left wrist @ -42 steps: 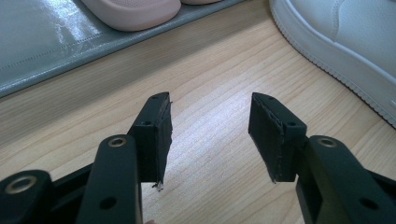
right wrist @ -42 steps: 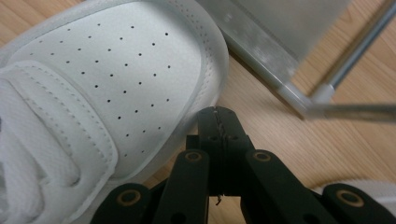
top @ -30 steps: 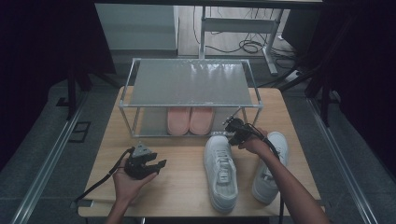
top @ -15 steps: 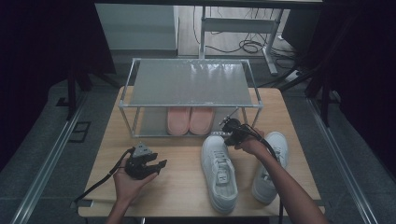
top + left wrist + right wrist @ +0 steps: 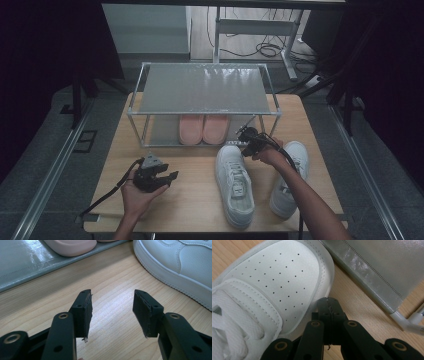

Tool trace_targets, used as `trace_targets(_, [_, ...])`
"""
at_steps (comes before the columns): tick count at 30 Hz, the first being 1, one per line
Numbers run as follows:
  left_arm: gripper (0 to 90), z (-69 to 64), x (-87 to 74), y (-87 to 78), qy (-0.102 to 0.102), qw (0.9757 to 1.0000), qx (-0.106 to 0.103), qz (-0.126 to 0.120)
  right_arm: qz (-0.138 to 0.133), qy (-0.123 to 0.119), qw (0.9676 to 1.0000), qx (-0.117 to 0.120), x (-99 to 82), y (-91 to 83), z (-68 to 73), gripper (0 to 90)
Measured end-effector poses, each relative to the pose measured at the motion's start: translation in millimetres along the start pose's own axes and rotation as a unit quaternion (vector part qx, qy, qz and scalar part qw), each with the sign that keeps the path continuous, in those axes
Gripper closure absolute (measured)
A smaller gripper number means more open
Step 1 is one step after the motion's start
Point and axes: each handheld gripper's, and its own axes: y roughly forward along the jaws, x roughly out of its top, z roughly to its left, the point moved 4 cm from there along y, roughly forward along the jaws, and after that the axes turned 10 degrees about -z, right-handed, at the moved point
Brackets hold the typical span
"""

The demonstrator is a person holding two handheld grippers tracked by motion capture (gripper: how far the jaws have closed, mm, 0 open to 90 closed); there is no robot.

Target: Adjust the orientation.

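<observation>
The right tongs (image 5: 248,136) sit pressed together, holding nothing, just beside the toe of the left white sneaker (image 5: 234,183) and near the shoe rack (image 5: 203,89). Their own view shows the tip (image 5: 328,305) touching the toe's sole edge (image 5: 325,270), with the rack's grey lower shelf (image 5: 372,272) just beyond. The left tongs (image 5: 159,176) stand wide apart and empty over bare worktop (image 5: 195,200); pink slippers (image 5: 204,128) lie on the shelf. The second sneaker (image 5: 289,179) lies near the worktop's right edge.

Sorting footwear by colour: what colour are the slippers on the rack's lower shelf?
Pale pink. The slippers show best in the high view, side by side on the lower shelf.
</observation>
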Motion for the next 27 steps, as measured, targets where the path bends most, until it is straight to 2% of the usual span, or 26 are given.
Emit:
trace_targets(4, [49.9, -0.6, -0.6, 1.3, -0.001, 1.0, -0.002, 0.003, 0.0, -0.006, 1.0, -0.003, 0.2, -0.2, 1.6, 90.0])
trace_targets(7, [50.0, -0.9, -0.8, 1.4, -0.002, 1.0, -0.001, 0.004, -0.008, -0.011, 0.9997, 0.022, 2.4, -1.0, 8.4, 90.0])
trace_targets(9, [50.0, -0.9, -0.7, 1.1, -0.001, 1.0, -0.001, 0.003, -0.002, -0.02, 0.9996, 0.02, 3.9, -1.6, 14.5, 90.0])
trace_targets(13, [50.0, -0.6, -0.5, 0.7, 0.0, 1.0, -0.001, 0.003, 0.002, -0.032, 0.9993, 0.02, 6.8, -2.2, 18.1, 90.0])
trace_targets(17, [50.1, -0.1, -0.3, 0.8, 0.0, 1.0, -0.001, 0.002, -0.004, -0.037, 0.999, 0.027, 9.1, -3.2, 22.4, 90.0])
trace_targets(21, [50.1, -0.3, -0.7, 1.2, 0.0, 1.0, -0.002, 0.004, -0.01, -0.052, 0.998, 0.035, 11.4, -4.3, 27.7, 90.0])
trace_targets(27, [50.0, -0.1, -0.8, 1.1, 0.0, 1.0, -0.001, 0.004, -0.012, -0.047, 0.998, 0.04, 10.9, -4.6, 26.8, 90.0])
